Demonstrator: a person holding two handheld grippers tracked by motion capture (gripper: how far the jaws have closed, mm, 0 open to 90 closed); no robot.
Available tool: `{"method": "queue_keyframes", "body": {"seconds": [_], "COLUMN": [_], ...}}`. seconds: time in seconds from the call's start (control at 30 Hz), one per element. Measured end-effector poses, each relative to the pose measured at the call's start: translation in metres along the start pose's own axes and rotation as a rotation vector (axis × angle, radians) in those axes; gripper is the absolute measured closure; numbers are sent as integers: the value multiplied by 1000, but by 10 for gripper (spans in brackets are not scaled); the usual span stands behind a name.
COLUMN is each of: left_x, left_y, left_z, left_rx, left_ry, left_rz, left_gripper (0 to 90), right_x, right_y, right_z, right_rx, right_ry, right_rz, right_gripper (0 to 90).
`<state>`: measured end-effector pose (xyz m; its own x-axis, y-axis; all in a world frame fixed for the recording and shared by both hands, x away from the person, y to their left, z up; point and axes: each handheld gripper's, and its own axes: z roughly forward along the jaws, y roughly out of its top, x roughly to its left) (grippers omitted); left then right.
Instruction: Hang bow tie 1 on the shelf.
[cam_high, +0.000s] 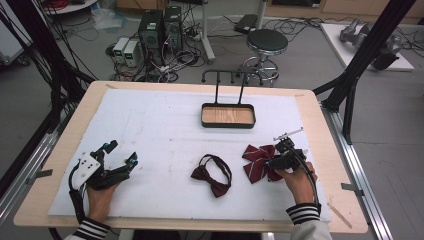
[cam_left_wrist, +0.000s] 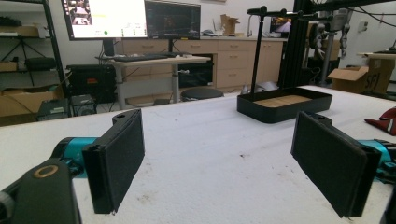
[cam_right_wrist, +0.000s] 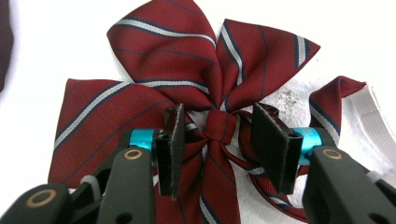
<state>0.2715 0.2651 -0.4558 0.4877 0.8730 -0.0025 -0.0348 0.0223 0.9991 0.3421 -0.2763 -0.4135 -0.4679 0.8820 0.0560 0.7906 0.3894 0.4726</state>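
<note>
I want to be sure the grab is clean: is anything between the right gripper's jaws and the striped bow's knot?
Nothing visible: the right gripper straddles the knot of the striped bow, pads either side, only the bow's own fabric between.

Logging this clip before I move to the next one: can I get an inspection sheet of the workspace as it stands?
Surface: wooden table covered by a white mat, lightly soiled.
Job's things: striped bow tie lies flat at the right; plain dark red bow tie lies mid-table, untouched.
Clutter: black tray with a wooden floor and a tall handle, at the far side.
Grippers: right gripper straddles the striped bow's knot, pads not yet pressing; left gripper open, nothing between its jaws.
Cables: one trails from each gripper; tangled cables on the floor beyond the table.
Surroundings: stool, computer towers, monitors, cabinets.
</note>
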Motion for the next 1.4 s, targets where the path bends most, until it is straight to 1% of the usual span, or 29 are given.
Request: {"method": "queue_keyframes", "body": {"seconds": [0.03, 0.17, 0.2, 0.23, 0.33, 0.4, 0.47, 0.53, 0.87, 1.0, 1.07, 1.17, 1.2, 1.23, 1.3, 1.33, 1.4], "left_x": [0, 0, 0, 0, 0, 0, 0, 0, 0, 0, 0, 0, 0, 0, 0, 0, 0], "left_y": [0, 0, 0, 0, 0, 0, 0, 0, 0, 0, 0, 0, 0, 0, 0, 0, 0], "left_z": [0, 0, 0, 0, 0, 0, 0, 0, 0, 0, 0, 0, 0, 0, 0, 0, 0], "left_rx": [1, 2, 2, 1, 2, 3, 4, 4, 1, 2, 1, 1, 1, 2, 2, 2, 2], "left_ry": [0, -1, 0, 0, 0, -1, -1, -1, 0, 0, 1, 1, 1, 0, 0, 0, 0], "left_rz": [0, 0, 0, 0, -1, 0, -1, -1, 0, 0, 1, 1, 1, 1, 0, 1, 0], "left_gripper": [177, 177, 177, 177, 177, 177, 177, 177, 177, 177, 177, 177, 177, 177, 177, 177, 177], "right_x": [-1, -2, -2, -2, 0, 0, 2, 2, 3, 3, 3, 2, 2, 2, 2, 1, 1], "right_y": [0, 0, 1, 1, 2, 2, 3, 3, 3, 2, 2, 2, 1, 1, 1, 1, 1], "right_z": [1, 4, 4, 4, 5, 5, 5, 5, 4, 0, -3, -6, -8, -9, -12, -13, -16], "right_rx": [2, 39, 38, 38, 47, 48, 55, 59, 52, 14, -3, -34, -51, -65, -88, -108, -130], "right_ry": [4, 12, 1, 1, -20, -30, -40, -48, -45, -36, -32, -15, -13, -16, -7, -1, 1], "right_rz": [5, 23, 15, 15, 8, 1, 10, 12, 9, 9, 19, 25, 29, 22, 29, 26, 39], "right_gripper": [561, 582, 620, 620, 690, 712, 731, 736, 744, 748, 749, 748, 748, 748, 749, 749, 749]}}
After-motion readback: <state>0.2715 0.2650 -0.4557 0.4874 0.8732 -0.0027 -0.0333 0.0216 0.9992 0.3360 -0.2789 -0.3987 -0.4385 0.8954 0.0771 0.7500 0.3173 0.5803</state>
